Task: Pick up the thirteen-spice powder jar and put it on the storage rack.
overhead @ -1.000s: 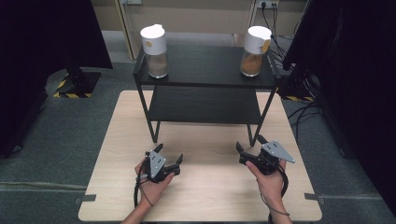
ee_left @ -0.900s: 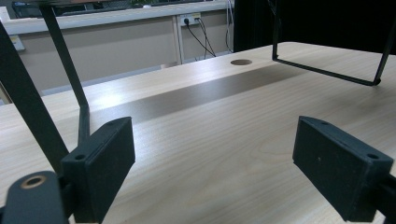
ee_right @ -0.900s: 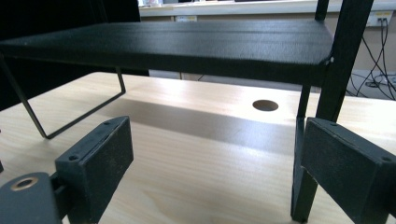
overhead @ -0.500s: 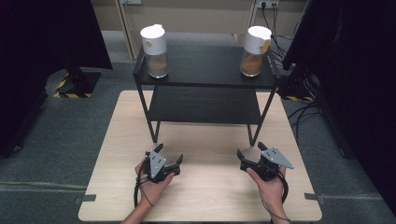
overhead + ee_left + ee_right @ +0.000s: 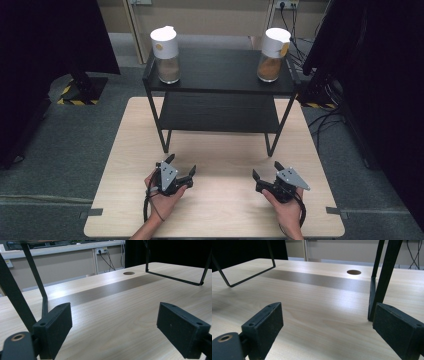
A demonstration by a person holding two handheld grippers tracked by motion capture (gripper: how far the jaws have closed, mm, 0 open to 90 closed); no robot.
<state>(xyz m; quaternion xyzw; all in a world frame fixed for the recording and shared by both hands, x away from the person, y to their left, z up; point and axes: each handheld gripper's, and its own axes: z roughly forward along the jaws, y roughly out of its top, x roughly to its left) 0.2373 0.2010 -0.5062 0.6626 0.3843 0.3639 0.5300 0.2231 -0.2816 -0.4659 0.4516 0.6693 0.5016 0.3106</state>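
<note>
The left gripper (image 5: 181, 167) rests low over the near part of the wooden table (image 5: 220, 210), held in the person's left hand (image 5: 162, 197), with its jaws spread wide and nothing between them. In the left gripper view its two black pads (image 5: 56, 326) stand far apart over bare wood, and ahead of them rises the near left leg (image 5: 15, 293) of the black shelf rack (image 5: 220, 80), close on the gripper's left side. The right gripper (image 5: 266, 170) sits level with the left one and well apart from it, held in the right hand (image 5: 286, 210); its jaws are likewise released and grasp nothing. In the right gripper view the rack's near right leg (image 5: 384, 277) stands just ahead of the right-hand pad (image 5: 398, 328), and a round hole (image 5: 353, 272) in the tabletop lies farther ahead.

Well ahead of and above both grippers, two jars stand upright on the rack's top shelf. The left jar (image 5: 166, 47), with a white lid and brownish contents, is straight ahead of the left gripper at the shelf's left end. The right jar (image 5: 274, 47), white-lidded with orange-brown contents, stands ahead of the right gripper at the shelf's right end. The rack's lower shelf (image 5: 220, 112) lies between the jars' level and the grippers
</note>
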